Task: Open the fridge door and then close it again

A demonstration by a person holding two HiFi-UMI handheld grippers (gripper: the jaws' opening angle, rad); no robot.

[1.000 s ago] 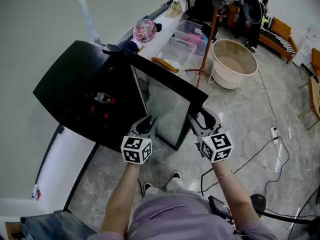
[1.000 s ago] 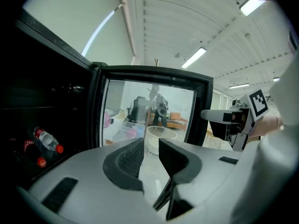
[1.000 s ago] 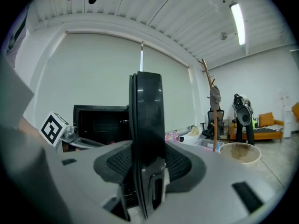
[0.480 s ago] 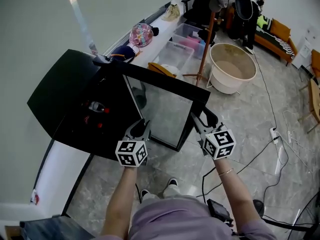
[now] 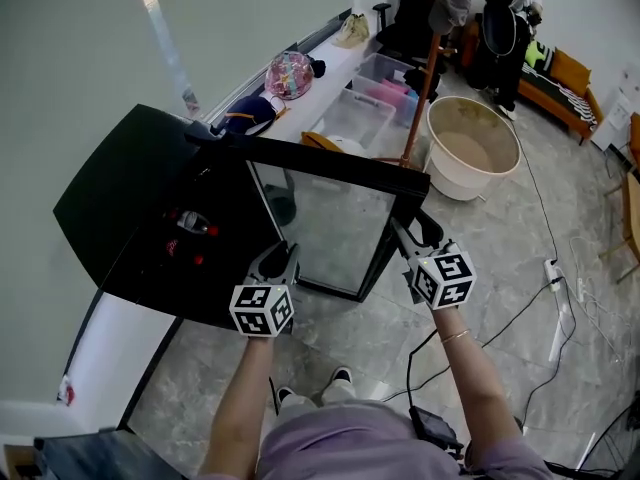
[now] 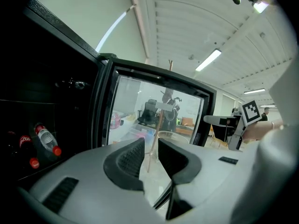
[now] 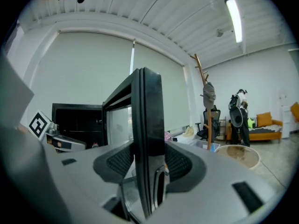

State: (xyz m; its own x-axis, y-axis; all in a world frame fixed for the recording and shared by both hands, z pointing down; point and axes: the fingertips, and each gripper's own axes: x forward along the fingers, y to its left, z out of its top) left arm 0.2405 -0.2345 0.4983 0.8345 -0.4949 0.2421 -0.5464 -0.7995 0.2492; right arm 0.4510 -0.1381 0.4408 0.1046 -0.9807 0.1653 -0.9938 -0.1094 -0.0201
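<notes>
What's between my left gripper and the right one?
Head view: the open black-framed glass fridge door, its free edge clamped by the right gripper; left gripper empty.

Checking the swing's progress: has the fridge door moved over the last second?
Yes. The door, clamped at its free edge by the right gripper, has swung wider open, away from the black fridge.

Dim and too small
Could not read labels on the bottles point(image 6: 46, 140) in the dark fridge point(image 6: 56, 59), lower left of the left gripper view.
</notes>
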